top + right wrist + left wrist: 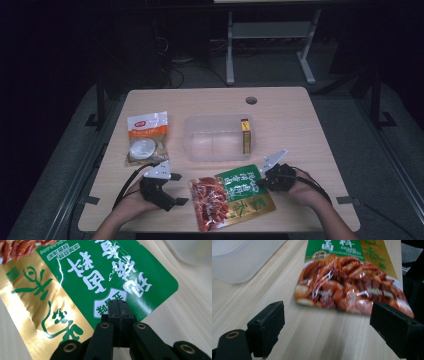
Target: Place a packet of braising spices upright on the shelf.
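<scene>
From the high view, the green and gold food pouch [231,196] lies flat on the bench [300,130] near its 6 o'clock edge, between my two hands. My right hand-held gripper [261,181] meets the pouch at its 3 o'clock edge, and my left hand-held gripper [175,187] sits just off its 9 o'clock side, apart from it. At 12 o'clock from the pouch stands a clear plastic tub [190,145] with a narrow yellow box [245,136] against its 3 o'clock wall. An orange and white packet [147,138] lies at 10 o'clock.

In the left gripper view, my jaws stand wide apart with bare bench [317,340] between them. The pouch [352,290] lies ahead at 12 to 1 o'clock, not touched, and the tub [237,262] fills the 11 o'clock corner.

In the right gripper view, my jaws are pressed together at 6 o'clock, clamped on the pouch [82,282] at the edge of its green part.
</scene>
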`<action>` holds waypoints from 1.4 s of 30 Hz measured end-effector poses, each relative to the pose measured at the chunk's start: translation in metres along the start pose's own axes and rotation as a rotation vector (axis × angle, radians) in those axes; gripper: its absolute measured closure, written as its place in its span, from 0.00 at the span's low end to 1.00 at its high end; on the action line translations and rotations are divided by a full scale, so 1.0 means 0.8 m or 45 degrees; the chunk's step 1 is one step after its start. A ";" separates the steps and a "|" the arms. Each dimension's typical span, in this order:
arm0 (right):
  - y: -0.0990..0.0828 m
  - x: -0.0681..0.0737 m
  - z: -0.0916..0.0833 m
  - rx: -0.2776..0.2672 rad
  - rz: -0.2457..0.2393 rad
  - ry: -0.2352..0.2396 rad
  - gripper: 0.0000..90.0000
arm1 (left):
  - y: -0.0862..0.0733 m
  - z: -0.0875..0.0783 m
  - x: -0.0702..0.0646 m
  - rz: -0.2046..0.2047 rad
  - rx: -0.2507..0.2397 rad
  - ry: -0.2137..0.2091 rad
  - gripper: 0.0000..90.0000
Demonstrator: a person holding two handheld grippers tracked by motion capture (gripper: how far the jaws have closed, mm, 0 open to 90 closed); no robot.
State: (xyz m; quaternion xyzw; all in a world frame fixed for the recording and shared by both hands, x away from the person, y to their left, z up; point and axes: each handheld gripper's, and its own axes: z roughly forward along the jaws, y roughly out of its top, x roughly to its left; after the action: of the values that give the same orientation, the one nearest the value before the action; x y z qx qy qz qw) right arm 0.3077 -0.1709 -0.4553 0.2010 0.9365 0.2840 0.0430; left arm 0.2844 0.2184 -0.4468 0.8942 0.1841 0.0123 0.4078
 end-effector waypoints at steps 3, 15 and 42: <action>0.011 0.008 0.009 -0.008 -0.061 0.022 1.00 | 0.001 0.001 -0.001 0.001 0.001 -0.003 0.13; 0.053 0.034 0.036 -0.003 -0.195 0.053 1.00 | 0.003 0.012 -0.004 0.003 0.039 -0.006 0.13; -0.007 0.042 -0.018 -0.178 0.118 -0.093 0.44 | 0.010 0.054 -0.006 -0.018 0.084 0.026 0.13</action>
State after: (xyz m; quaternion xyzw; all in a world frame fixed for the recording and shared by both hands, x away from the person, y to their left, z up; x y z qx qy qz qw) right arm 0.2719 -0.1689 -0.4450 0.2510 0.9019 0.3428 0.0779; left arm 0.2902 0.1807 -0.4691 0.9057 0.1949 0.0123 0.3762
